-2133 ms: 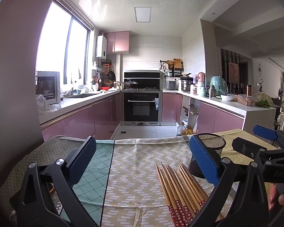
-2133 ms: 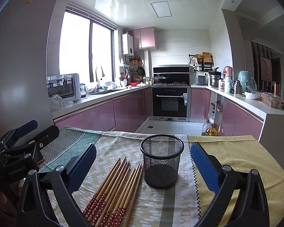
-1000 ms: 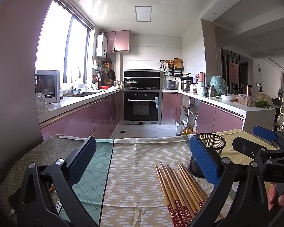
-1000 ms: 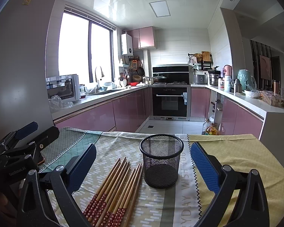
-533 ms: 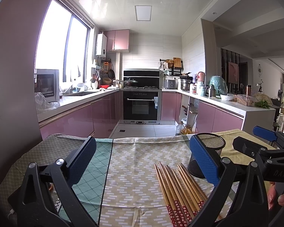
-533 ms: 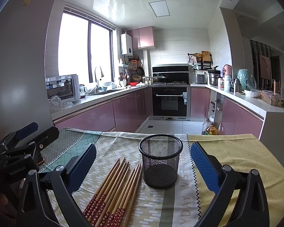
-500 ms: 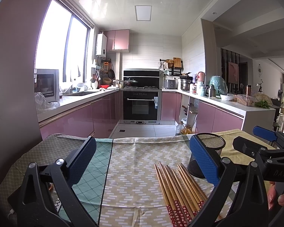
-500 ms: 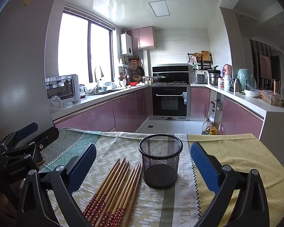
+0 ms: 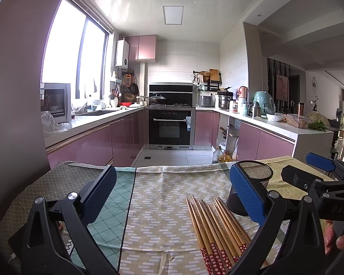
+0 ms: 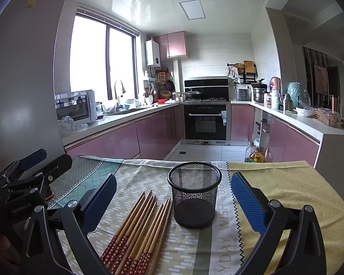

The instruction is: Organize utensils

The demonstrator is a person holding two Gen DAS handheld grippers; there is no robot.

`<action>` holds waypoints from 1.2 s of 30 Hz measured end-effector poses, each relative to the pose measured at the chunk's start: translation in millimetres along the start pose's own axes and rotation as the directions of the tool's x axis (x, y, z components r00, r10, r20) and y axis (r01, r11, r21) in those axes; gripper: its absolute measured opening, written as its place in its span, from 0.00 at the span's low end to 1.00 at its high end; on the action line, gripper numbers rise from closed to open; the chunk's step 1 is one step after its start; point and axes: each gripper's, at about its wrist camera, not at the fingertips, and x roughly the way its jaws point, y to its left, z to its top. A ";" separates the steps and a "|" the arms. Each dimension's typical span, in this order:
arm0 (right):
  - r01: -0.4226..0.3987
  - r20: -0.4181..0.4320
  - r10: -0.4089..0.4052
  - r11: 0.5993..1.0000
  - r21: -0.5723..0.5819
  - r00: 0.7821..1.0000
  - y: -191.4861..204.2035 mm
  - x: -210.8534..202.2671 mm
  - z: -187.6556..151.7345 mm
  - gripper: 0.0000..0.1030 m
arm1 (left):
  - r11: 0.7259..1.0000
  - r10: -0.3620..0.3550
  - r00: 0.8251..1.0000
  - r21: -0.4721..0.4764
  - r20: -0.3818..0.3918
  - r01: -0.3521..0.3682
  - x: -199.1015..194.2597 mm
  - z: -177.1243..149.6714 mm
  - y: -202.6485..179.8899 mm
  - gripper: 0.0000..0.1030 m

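Risk notes, left to right across the bench [image 10: 298, 183]:

Left gripper [image 9: 172, 192]: jaws wide apart, nothing between them, hanging above the green-checked end of the tablecloth [image 9: 162, 183], away from the work. No contact risk there. In the right wrist view its body sits at the far left edge, so a sideways reach toward the sticks puts the two rigs close together; collision looks possible if both go in at once

Chopsticks [image 10: 140, 226]: loose bundle lying flat on the cloth, side by side and touching, thin tips pointing away toward the kitchen, red patterned ends nearest the cameras. Main failure modes as I judge them:
- jaws closing on several at once, then one slipping out mid-lift
- sticks rolling apart when one is nudged, since they're round and only resting on fabric
- a low pinch catching the cloth and dragging it, which would shift everything

Mesh holder [image 10: 194, 194]: black, upright, empty as far as I can see, standing just right of the bundle with the nearest stick almost at its base. It looks light, so a stick hitting the rim at an angle probably tips or skids it. Long sticks leaning in a short cup could also topple it

Right gripper [image 10: 173, 197]: jaws wide apart, empty, framing holder and bundle. Nothing grasped yet; task looks unstarted
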 end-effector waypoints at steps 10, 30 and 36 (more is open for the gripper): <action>-0.001 -0.004 0.001 1.000 0.004 1.000 -1.6 1.4 0.7 0.94 | 1.000 0.001 1.000 -0.001 -0.002 -0.001 -0.8 -0.4 -1.6 0.94; -0.039 -0.136 0.044 0.998 0.040 0.990 -16.3 24.8 -8.6 0.94 | 1.000 -0.011 0.993 0.020 -0.120 0.014 22.0 -9.7 -2.3 0.94; -0.068 -0.389 0.082 0.996 0.051 0.917 -19.1 69.4 -37.6 0.77 | 0.997 -0.010 0.951 0.067 -0.310 0.032 55.6 -30.7 -1.6 0.94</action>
